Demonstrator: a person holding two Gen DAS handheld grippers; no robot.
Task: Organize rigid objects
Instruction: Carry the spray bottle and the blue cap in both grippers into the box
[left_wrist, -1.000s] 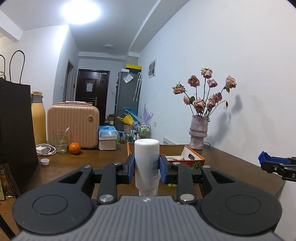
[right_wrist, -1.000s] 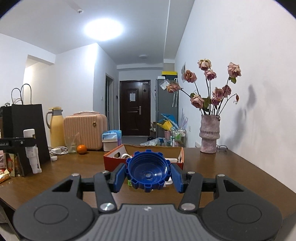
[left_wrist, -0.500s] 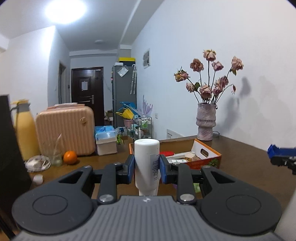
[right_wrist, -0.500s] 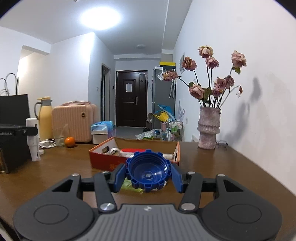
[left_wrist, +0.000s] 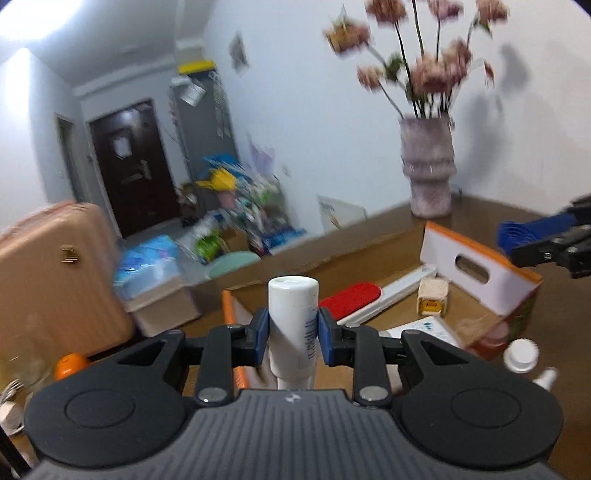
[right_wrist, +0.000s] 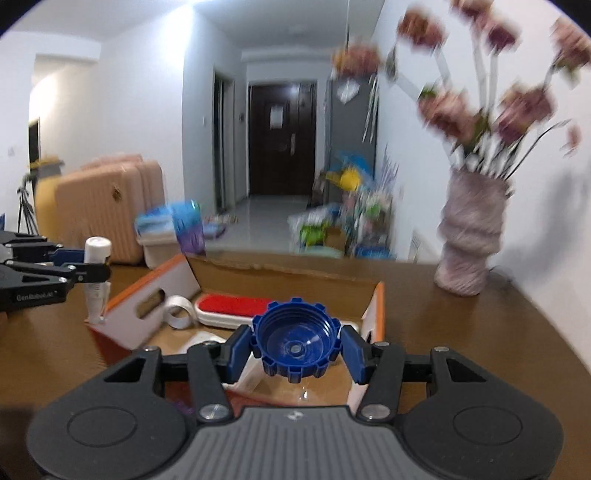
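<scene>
The left gripper (left_wrist: 291, 332) has its jaws clenched on a white bottle (left_wrist: 293, 325), held upright by its middle so the cap end points up and the narrow end hangs free below. It sits just short of the near wall of the cardboard box (left_wrist: 476, 258), which lies at about 1 o'clock in the left wrist view; that height looks chosen so the bottle can clear the box wall before being lowered in.

The right gripper (right_wrist: 295, 350) grasps a blue cap (right_wrist: 295, 345) by its ridged rim, hollow side facing the camera. The cap hangs over the near part of the box (right_wrist: 375, 306), at 12 o'clock. Gripping across the rim gives the flat pads two firm contact spots, a sensible hold for a round, hard piece.

Inside the box already lie a red brush (right_wrist: 232, 306) and a roll of tape (right_wrist: 179, 312), so both held items are probably headed for the bare floor of the box nearer the grippers. The box stands on the brown surface (right_wrist: 443, 332), with a vase (right_wrist: 471, 236) at 2 o'clock, well apart.
</scene>
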